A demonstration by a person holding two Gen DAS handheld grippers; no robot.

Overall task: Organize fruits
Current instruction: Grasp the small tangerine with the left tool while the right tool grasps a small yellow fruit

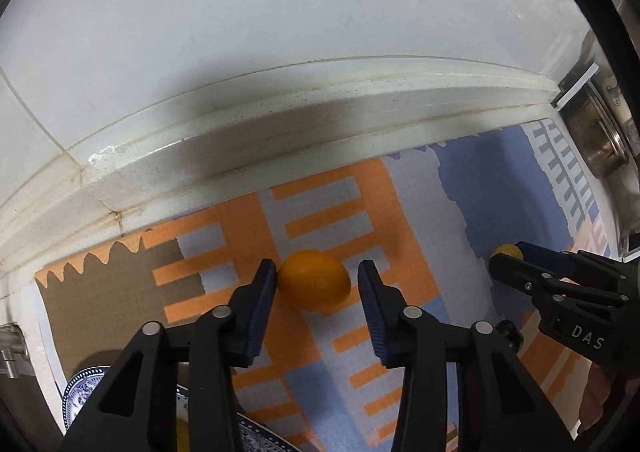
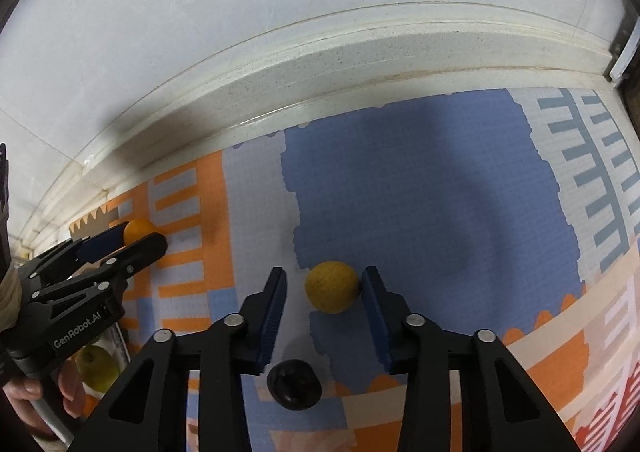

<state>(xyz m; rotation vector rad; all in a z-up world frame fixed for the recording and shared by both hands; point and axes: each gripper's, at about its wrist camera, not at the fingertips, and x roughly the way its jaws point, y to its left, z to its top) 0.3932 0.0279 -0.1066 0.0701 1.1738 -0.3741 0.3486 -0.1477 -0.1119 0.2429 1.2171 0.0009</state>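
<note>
An orange lies on the patterned mat between the fingers of my left gripper. The left pad touches its side and a gap shows at the right pad, so the gripper is open around it. Further right on the mat, a smaller yellow-orange fruit sits between the fingers of my right gripper. There the right pad touches it while the left pad stands clear, so this gripper is open too. Each gripper also shows in the other's view: right gripper, left gripper.
A white stone ledge and the tiled wall run just behind the mat. A black round knob lies on the mat under my right gripper. A blue-patterned plate and a green apple sit at the near left. A metal pot stands far right.
</note>
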